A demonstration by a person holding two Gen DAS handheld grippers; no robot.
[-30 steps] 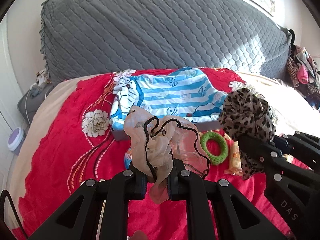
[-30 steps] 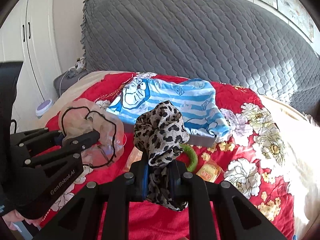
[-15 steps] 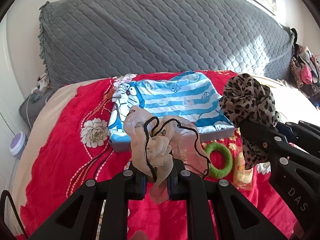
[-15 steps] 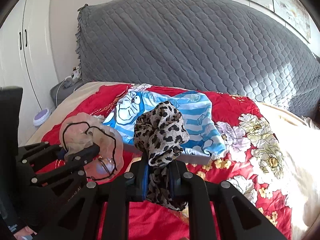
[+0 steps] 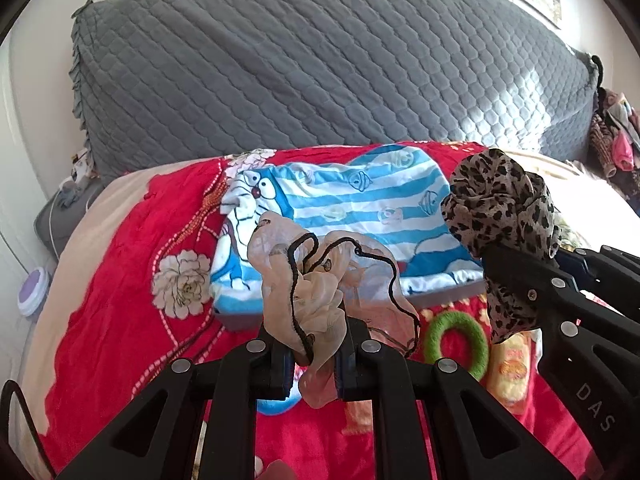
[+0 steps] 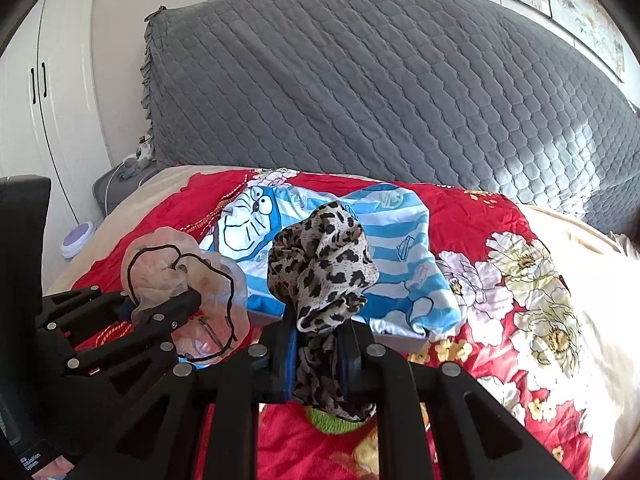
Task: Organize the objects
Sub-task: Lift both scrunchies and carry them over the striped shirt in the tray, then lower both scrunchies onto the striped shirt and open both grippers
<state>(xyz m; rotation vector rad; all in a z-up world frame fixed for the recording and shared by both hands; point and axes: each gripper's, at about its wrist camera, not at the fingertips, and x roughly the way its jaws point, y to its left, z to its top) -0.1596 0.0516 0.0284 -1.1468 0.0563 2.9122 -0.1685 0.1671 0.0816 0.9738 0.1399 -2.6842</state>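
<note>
My left gripper (image 5: 312, 356) is shut on a sheer beige scrunchie with a black edge (image 5: 308, 288), held above the red floral bedspread. It also shows in the right wrist view (image 6: 176, 280). My right gripper (image 6: 318, 360) is shut on a leopard-print scrunchie (image 6: 322, 264), which also shows at the right of the left wrist view (image 5: 500, 208). Both are held just in front of a grey box (image 5: 444, 298) covered by a blue striped Doraemon cloth (image 5: 340, 216). A green hair ring (image 5: 456, 340) lies on the bedspread below.
A yellow snack packet (image 5: 510, 368) lies beside the green ring. A grey quilted headboard (image 6: 380, 92) stands behind the bed. A purple-topped round object (image 6: 76, 240) sits off the bed's left side, near white wardrobe doors (image 6: 36, 92).
Both grippers have risen and moved forward toward the cloth-covered box, each still holding its scrunchie. The green ring and packet now lie lower in view.
</note>
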